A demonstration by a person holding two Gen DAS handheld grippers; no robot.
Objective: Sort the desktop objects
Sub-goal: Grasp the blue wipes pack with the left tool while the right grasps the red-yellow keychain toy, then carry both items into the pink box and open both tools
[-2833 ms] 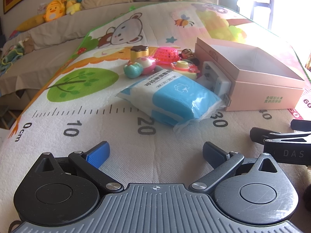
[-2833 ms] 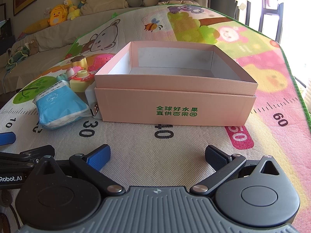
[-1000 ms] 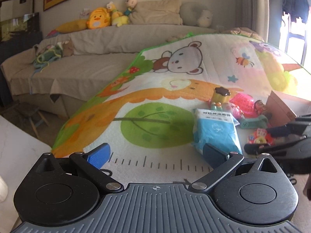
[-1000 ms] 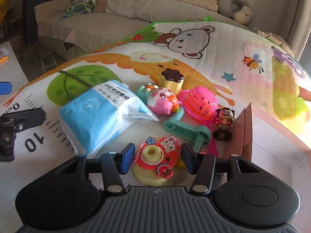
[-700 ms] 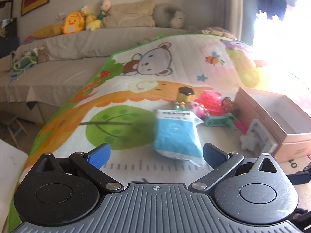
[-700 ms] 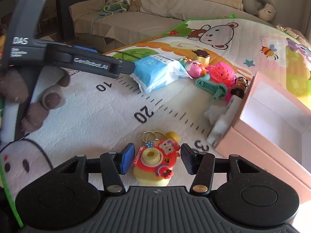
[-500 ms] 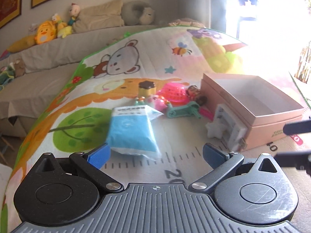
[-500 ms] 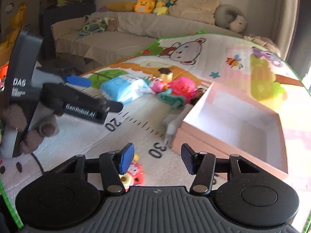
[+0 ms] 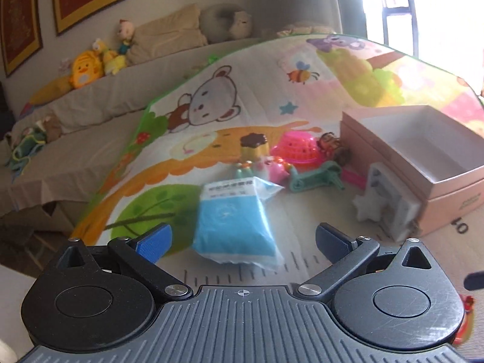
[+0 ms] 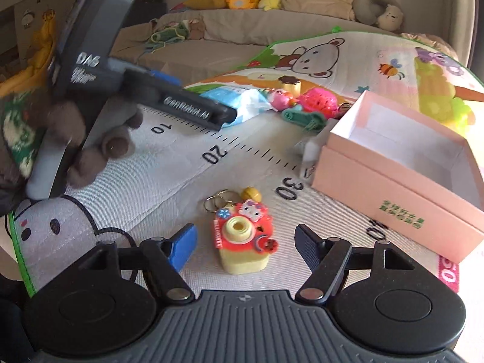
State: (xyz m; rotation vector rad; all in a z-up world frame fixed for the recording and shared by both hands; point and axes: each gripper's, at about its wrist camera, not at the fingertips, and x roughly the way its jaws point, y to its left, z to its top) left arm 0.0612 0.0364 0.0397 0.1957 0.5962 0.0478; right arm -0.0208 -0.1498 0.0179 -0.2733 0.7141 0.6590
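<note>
Presently the right claw [image 10: 243, 243] stands spread and empty, the toy camera [image 10: 243, 237] lying on the play mat [image 10: 169, 175] between its fingers but untouched. The pink box [image 10: 402, 178], the landmark, sits just beyond the camera to the right, empty. The left claw [image 9: 240, 240] is likewise released, facing the blue packet [image 9: 234, 220] left of the box. Risk: the camera's key rings [image 10: 216, 201] may snag, tilting it out of the grip.
</note>
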